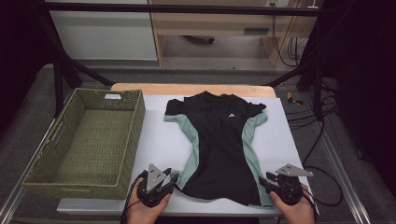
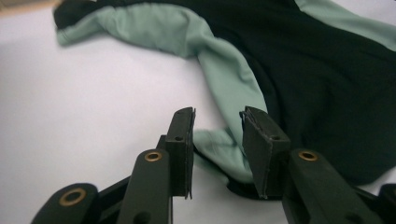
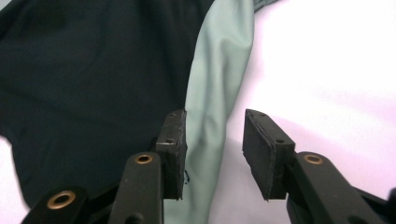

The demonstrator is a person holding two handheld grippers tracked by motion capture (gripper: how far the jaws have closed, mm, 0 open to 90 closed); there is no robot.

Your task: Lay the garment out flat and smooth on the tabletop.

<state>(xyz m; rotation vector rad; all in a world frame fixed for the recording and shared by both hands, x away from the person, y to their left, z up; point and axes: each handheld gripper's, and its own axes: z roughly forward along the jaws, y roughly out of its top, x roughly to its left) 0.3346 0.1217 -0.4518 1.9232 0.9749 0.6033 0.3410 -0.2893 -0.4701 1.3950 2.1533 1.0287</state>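
On the table point(image 1: 159, 140): a white sheet covers the top; a strip of bare wood shows at the far edge, beyond the shirt's collar.
Shirt point(image 1: 219, 144): black with mint-green side panels, lying flat and face up in the middle of the white sheet, collar toward the far edge, hem toward the person; a small white logo sits on the chest.
Basket point(image 1: 86, 140): green woven, rectangular, just left of the shirt, overhanging the table's left edge.
Left gripper point(image 1: 173, 178): at the shirt's near left hem corner; jaws partly apart, the green hem fold point(image 2: 219, 156) lies between them, pads not pressing it.
Right gripper point(image 1: 265, 181): at the shirt's near right hem corner; jaws partly apart over the green side panel point(image 3: 212, 116), which lies loose between the pads.
Hands: one hand point(image 1: 148, 210) grips each gripper from the near edge, below the shirt.
Room: grey floor around the table, black frame bars behind the shirt, cables point(image 1: 322, 116) trailing to its right, pale cabinets beyond.
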